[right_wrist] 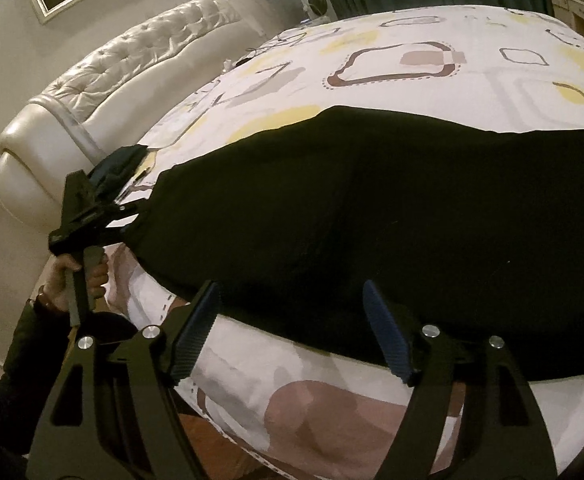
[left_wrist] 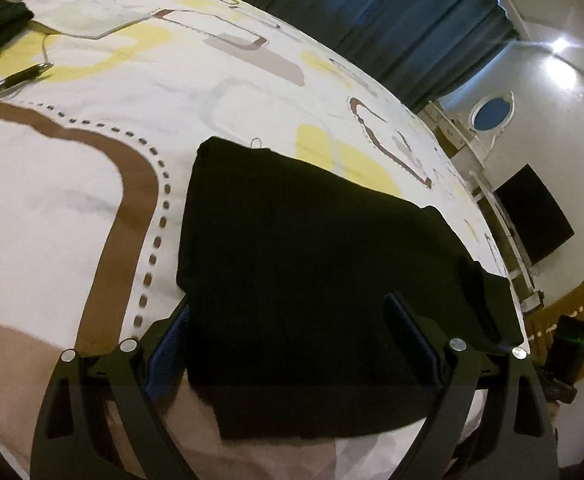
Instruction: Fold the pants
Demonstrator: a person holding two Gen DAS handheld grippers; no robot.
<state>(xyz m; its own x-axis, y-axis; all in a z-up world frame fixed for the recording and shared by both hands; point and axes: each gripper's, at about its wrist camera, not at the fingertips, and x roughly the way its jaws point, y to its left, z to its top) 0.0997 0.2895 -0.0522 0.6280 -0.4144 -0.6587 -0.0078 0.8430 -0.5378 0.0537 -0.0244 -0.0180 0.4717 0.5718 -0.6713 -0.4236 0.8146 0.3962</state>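
Right gripper (right_wrist: 287, 330) wide open, holding nothing, at the bed's (right_wrist: 316, 396) near edge. Left gripper (left_wrist: 287, 332) wide open too, empty. Black pants (right_wrist: 372, 216) there: soft, light, floppy. Best grabbed at corners.

Black pants (right_wrist: 372, 216) lay folded into a flat, broad, roughly rectangular pad on the bed (right_wrist: 412, 92), close along its near edge. Fabric plain, dark, few wrinkles. One short end sat by the near corner toward the headboard (right_wrist: 131, 68).
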